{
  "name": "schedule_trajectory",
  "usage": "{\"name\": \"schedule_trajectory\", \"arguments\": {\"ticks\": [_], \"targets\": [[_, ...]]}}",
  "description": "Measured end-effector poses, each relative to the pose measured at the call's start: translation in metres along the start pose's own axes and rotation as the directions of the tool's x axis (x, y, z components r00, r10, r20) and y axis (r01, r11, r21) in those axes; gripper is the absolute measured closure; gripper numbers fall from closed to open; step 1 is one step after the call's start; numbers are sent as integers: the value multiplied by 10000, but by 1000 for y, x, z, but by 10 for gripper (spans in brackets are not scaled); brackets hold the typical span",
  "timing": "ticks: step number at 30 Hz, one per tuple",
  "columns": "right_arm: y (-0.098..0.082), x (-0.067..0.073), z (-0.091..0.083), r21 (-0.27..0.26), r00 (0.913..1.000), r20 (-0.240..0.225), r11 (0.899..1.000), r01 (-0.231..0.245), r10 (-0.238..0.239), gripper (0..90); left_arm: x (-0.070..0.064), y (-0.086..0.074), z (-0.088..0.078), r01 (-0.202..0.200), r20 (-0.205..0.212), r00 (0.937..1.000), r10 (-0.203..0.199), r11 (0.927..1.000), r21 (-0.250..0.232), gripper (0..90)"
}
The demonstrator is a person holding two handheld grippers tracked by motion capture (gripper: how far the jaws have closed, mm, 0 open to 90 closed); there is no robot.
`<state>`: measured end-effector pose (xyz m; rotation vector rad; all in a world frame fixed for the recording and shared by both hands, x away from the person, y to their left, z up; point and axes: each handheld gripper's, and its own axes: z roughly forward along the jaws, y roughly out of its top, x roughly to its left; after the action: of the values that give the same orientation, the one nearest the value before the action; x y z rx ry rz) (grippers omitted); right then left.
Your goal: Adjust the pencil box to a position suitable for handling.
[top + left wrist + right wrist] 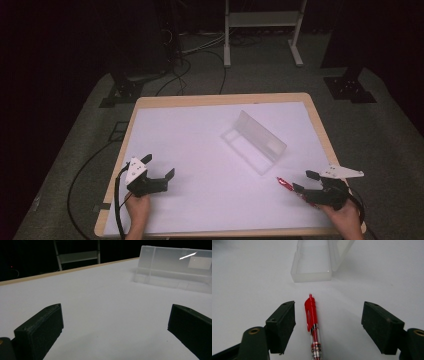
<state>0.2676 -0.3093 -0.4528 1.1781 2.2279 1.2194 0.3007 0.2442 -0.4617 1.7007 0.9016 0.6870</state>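
Fingers (pixel 284 322) of both grippers gape wide, holding nothing; red pen (pixel 313 325) lies between the right pair.

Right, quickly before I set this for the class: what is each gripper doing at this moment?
Left gripper: open, nothing between its fingers.
Right gripper: open, fingers either side of the red pen lying on the table, not gripping it.

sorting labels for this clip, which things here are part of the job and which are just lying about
Part of the job:
- red pen, lying on the table between the open jaws of the right gripper
- clear plastic case, lid up, just beyond the pen
- left gripper, open, nothing between its jaws

Just about:
- white metal stand on the floor behind the table
- cables on the floor
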Motion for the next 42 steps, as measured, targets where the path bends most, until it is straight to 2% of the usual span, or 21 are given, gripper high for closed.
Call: {"name": "schedule_trajectory", "arguments": {"ticks": [1, 11, 23, 28, 34, 41, 42], "targets": [[5, 0, 0, -58, 9998, -169, 9999, -98, 97, 262, 0, 0, 0, 0, 8, 10000, 0, 10000, 3, 0], [34, -2, 4, -98, 9997, -242, 9999, -24, 22, 258, 0, 0, 0, -58, 46, 10000, 58, 10000, 7, 0], [80, 2, 14, 61, 9974, -403, 9982, 597, -594, 256, -1, 0, 0, -73, 89, 9999, 73, 10000, 0, 0], [101, 2, 23, 123, 9953, -448, 9962, 859, -853, 256, -1, 0, 0, -68, 82, 9999, 68, 10000, 8, 0], [114, 0, 31, 169, 9946, -551, 9959, 893, -882, 256, -1, 0, 0, -72, 84, 9999, 72, 10000, 8, 0], [133, -6, 49, 498, 9947, -519, 9945, 919, -893, 256, -1, 0, 0, -69, 94, 9999, 69, 10000, -4, 0], [138, -9, 56, 630, 9946, -503, 9936, 935, -904, 256, -1, 0, 0, -66, 96, 9999, 66, 10000, -5, 0]]}}
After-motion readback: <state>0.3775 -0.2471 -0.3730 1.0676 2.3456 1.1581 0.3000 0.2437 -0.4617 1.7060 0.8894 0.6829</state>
